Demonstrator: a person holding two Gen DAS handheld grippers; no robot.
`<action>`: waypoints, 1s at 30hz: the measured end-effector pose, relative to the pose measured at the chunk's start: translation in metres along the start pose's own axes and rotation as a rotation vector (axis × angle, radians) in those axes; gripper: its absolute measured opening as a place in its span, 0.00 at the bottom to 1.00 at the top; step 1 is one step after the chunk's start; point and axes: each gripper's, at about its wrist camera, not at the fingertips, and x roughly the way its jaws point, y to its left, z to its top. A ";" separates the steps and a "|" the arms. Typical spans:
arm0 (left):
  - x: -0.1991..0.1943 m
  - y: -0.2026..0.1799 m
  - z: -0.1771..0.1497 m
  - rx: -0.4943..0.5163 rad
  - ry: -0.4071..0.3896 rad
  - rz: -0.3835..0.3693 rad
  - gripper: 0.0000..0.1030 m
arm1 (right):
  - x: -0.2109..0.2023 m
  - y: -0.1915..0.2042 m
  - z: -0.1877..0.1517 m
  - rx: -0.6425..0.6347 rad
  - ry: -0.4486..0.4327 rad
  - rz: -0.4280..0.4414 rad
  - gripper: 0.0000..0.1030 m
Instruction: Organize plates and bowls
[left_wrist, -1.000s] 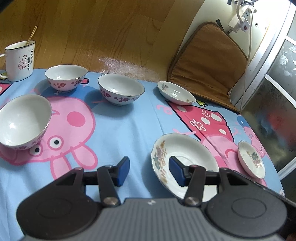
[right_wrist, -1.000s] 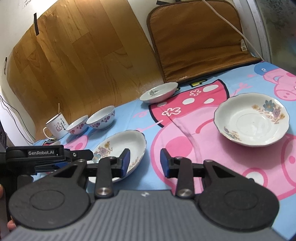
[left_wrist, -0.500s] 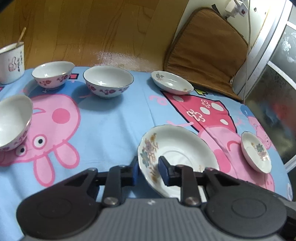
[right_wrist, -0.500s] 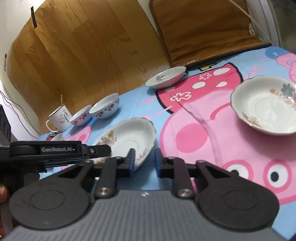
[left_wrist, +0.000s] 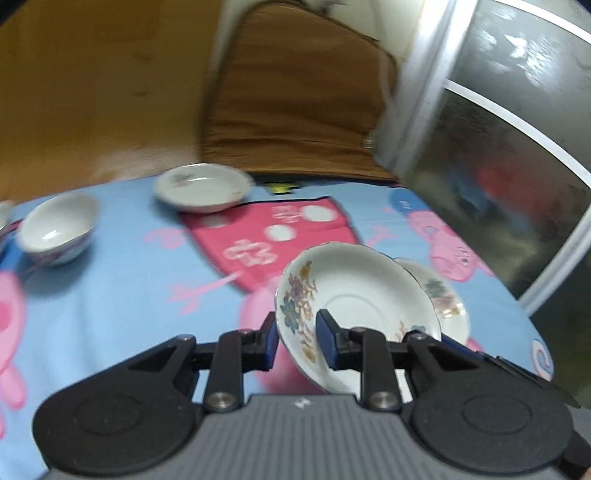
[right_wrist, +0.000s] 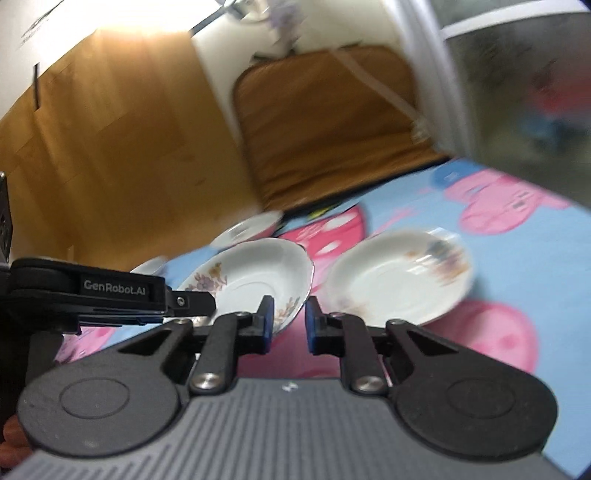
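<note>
Having lifted the floral plate (left_wrist: 354, 295) pinched by both grippers, left gripper (left_wrist: 295, 334) and right gripper (right_wrist: 287, 320), I carry it toward the second plate (right_wrist: 399, 277) for stacking.

The white floral plate (left_wrist: 373, 295) is glossy glazed ceramic. The blue cartoon-print tablecloth (left_wrist: 110, 295) is matt cloth. The matt black plastic left gripper (left_wrist: 295, 339) has shiny metal rivets.

— How's your left gripper (left_wrist: 297, 341)?
— Pads clamped on a plate (left_wrist: 354, 291) rim, tilted up.
— And your right gripper (right_wrist: 289, 323)?
— Pads nearly together beside that rim; contact unclear through the blur.
</note>
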 end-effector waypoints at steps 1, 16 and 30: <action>0.005 -0.005 0.002 0.010 0.004 -0.008 0.22 | -0.001 -0.006 0.001 0.005 -0.007 -0.016 0.20; 0.054 -0.043 0.020 0.082 0.050 -0.031 0.23 | 0.010 -0.041 0.010 0.049 -0.027 -0.119 0.24; 0.028 -0.002 0.016 0.013 -0.029 0.023 0.30 | 0.009 -0.038 0.009 0.010 -0.092 -0.231 0.57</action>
